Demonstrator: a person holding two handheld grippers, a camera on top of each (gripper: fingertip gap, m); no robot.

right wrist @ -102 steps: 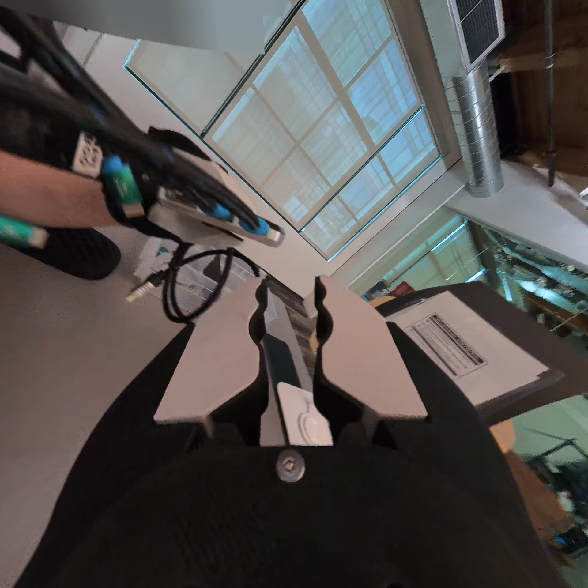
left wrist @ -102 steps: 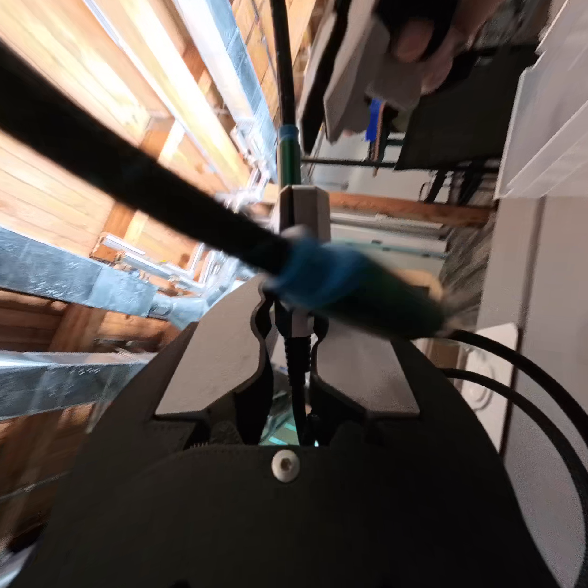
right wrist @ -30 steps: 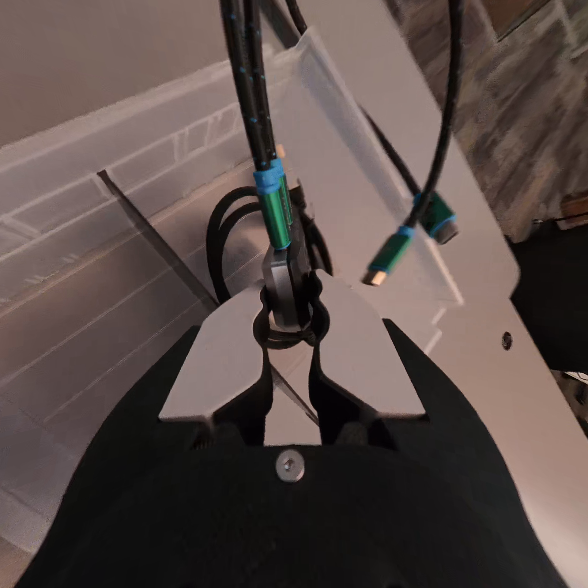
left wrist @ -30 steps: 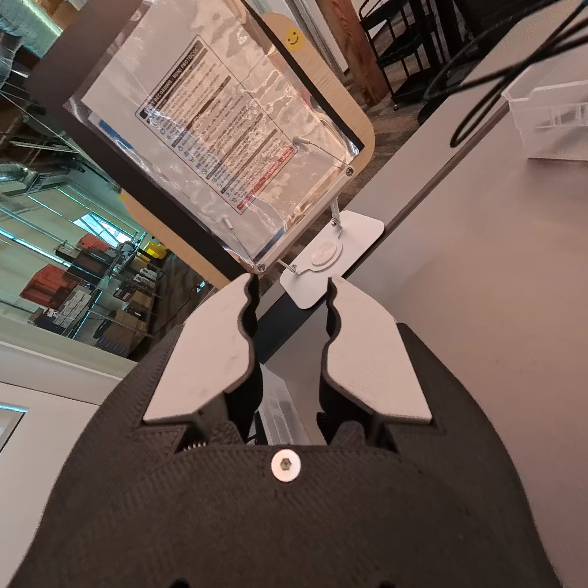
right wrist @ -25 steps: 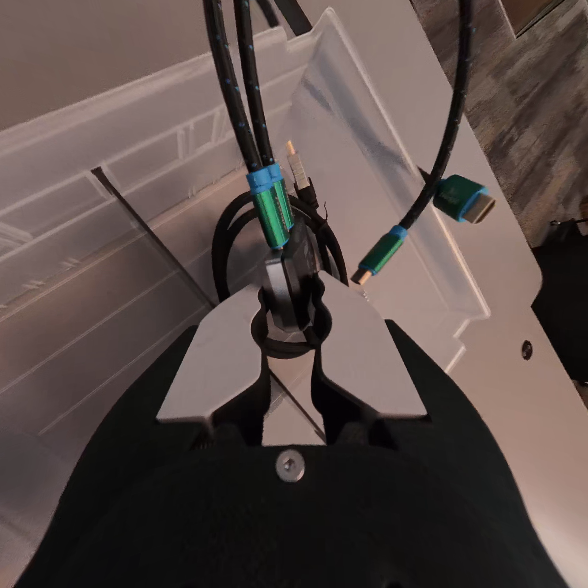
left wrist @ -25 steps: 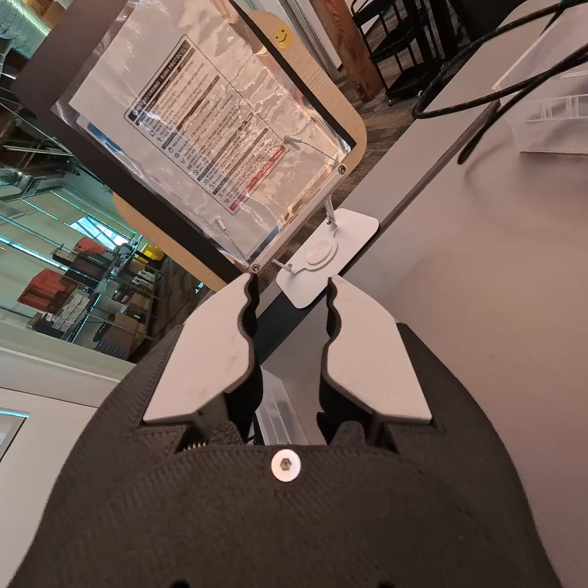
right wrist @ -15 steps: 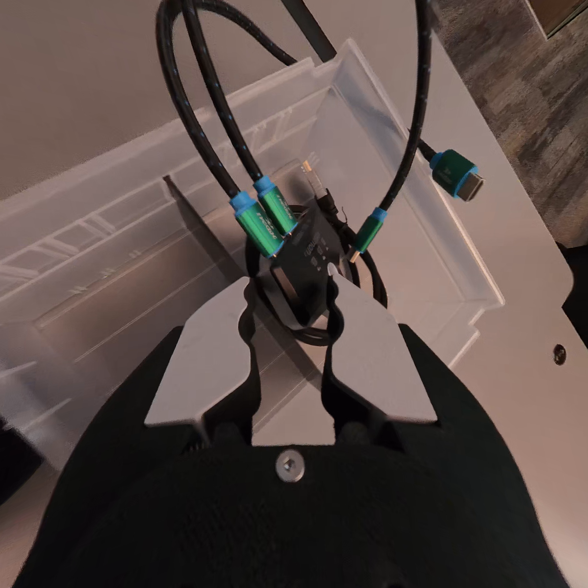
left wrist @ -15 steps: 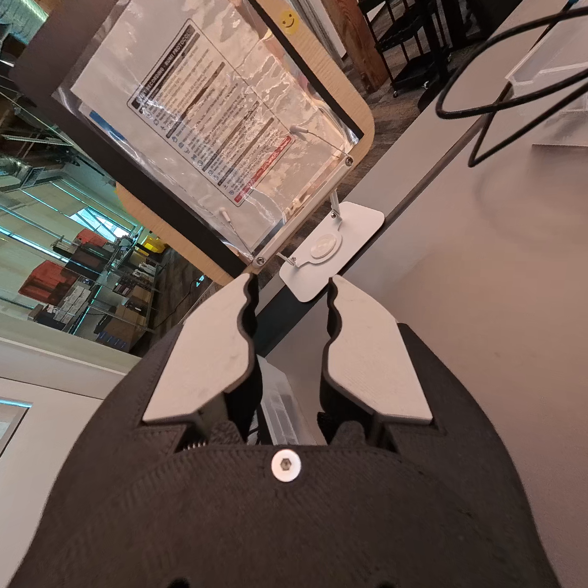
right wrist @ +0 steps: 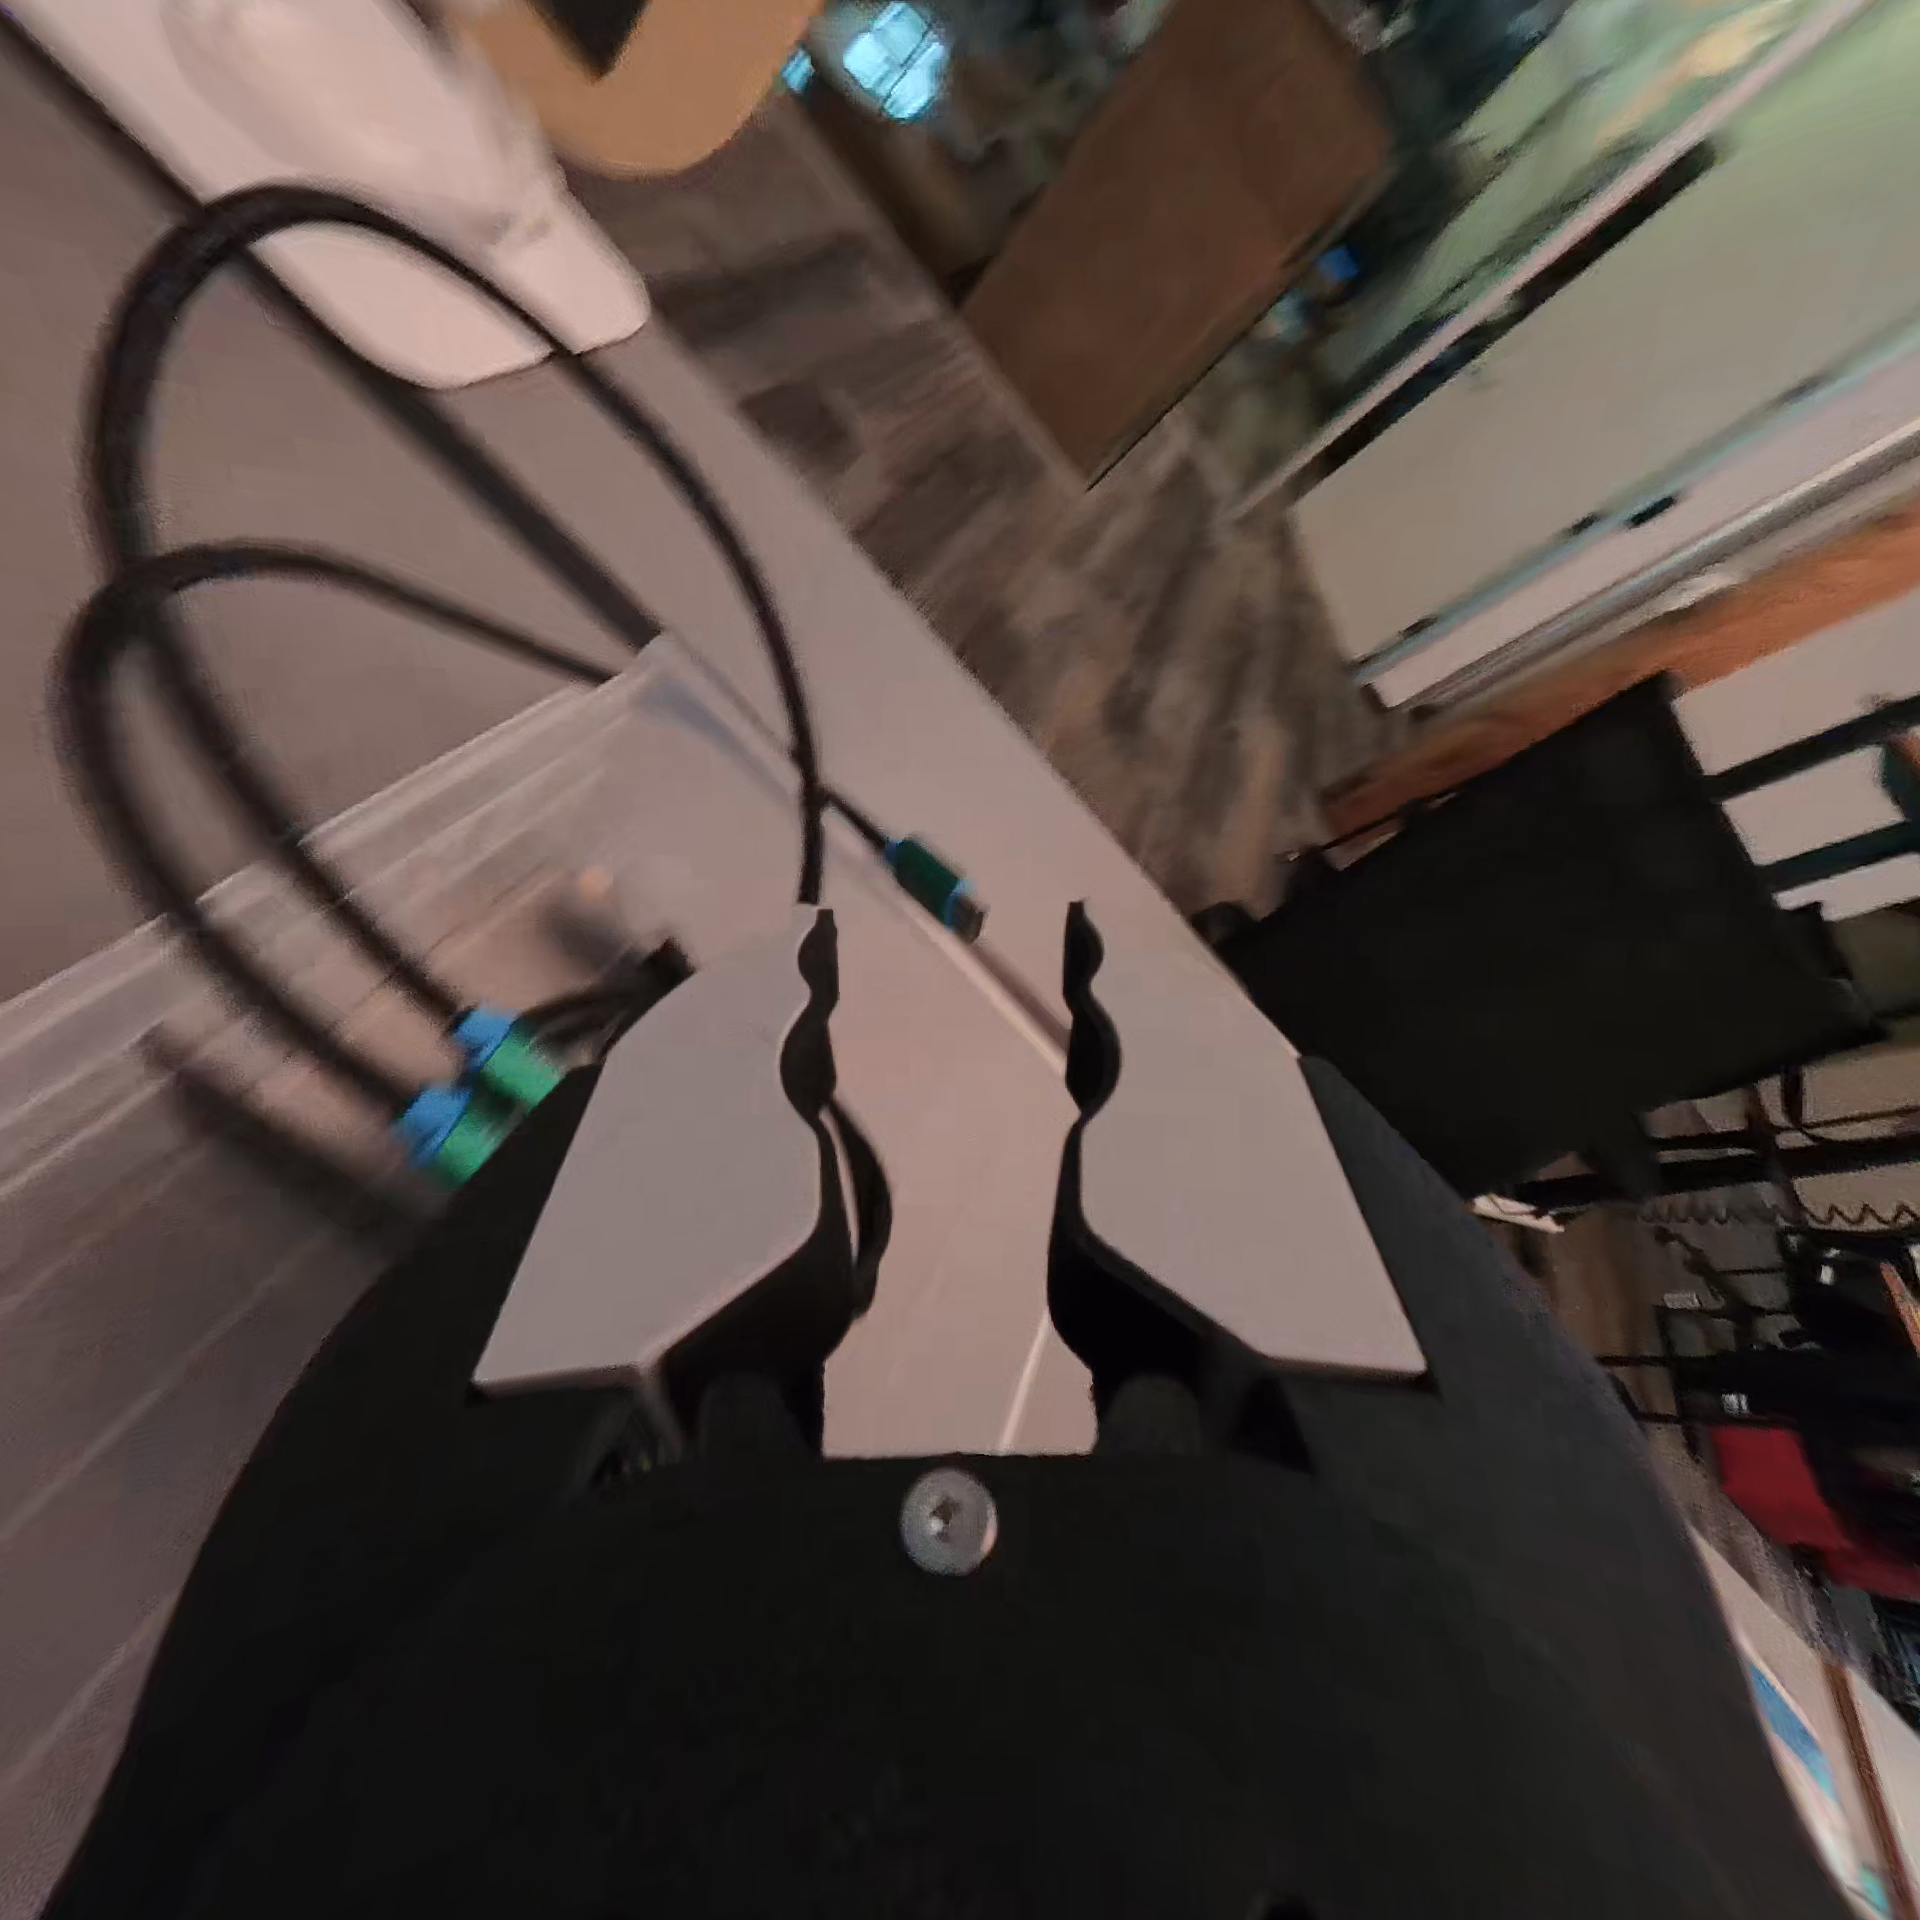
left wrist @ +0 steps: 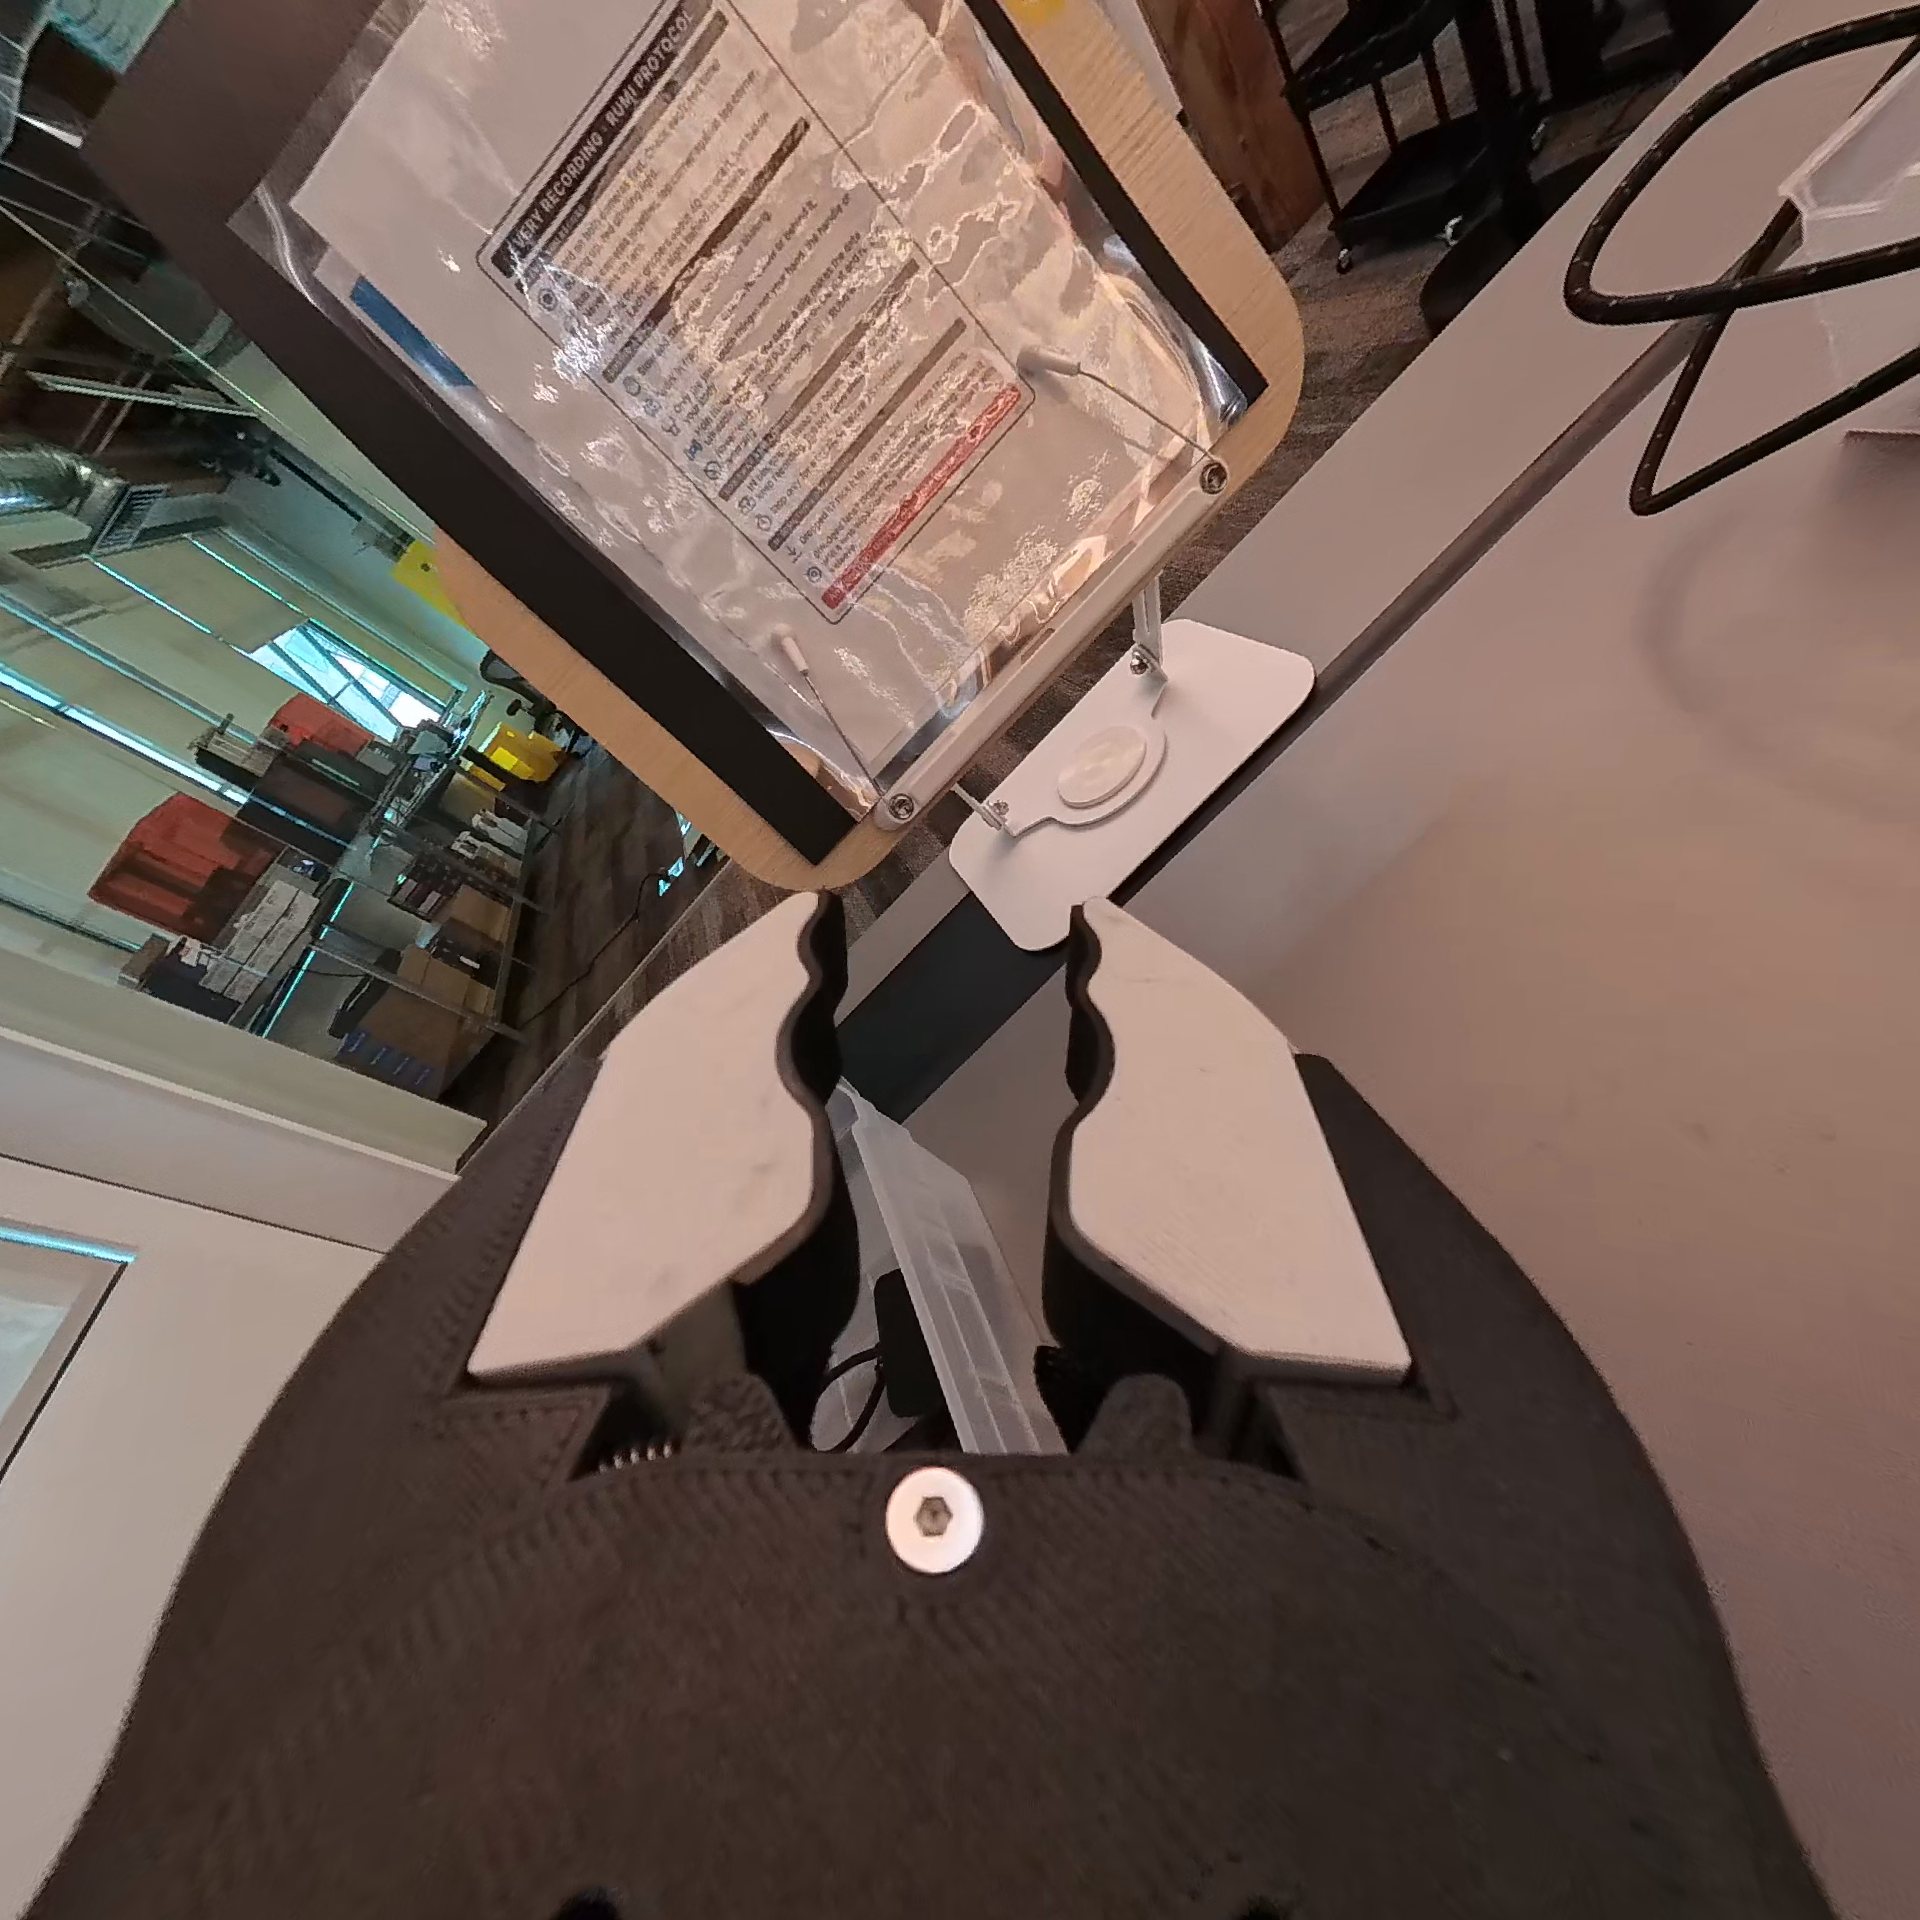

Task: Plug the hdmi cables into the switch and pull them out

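In the right wrist view, my right gripper (right wrist: pixel 951 920) is open and empty above the clear bin (right wrist: pixel 312 883). Two green HDMI plugs with blue collars (right wrist: pixel 468 1091) lie in the bin just left of my left finger, which hides the switch. Their black braided cables (right wrist: pixel 208 623) loop up and over the bin wall. A loose green plug (right wrist: pixel 930 883) lies just beyond my fingertips. The view is motion-blurred. In the left wrist view, my left gripper (left wrist: pixel 951 925) is open and empty over the grey table (left wrist: pixel 1558 1039). Cable loops (left wrist: pixel 1714 260) show at its upper right.
A laminated sheet in a sign holder (left wrist: pixel 810 364) stands on a white base (left wrist: pixel 1122 769) at the table's far edge. A clear bin corner (left wrist: pixel 1860 177) sits at the upper right. A clear plastic box (left wrist: pixel 935 1268) lies below my left fingers. Black chairs (right wrist: pixel 1558 935) stand beyond the table.
My right gripper has opened and let go of the switch, which now lies in the bin with two cables plugged in. The right gripper has swung up and away. The left gripper barely moved.
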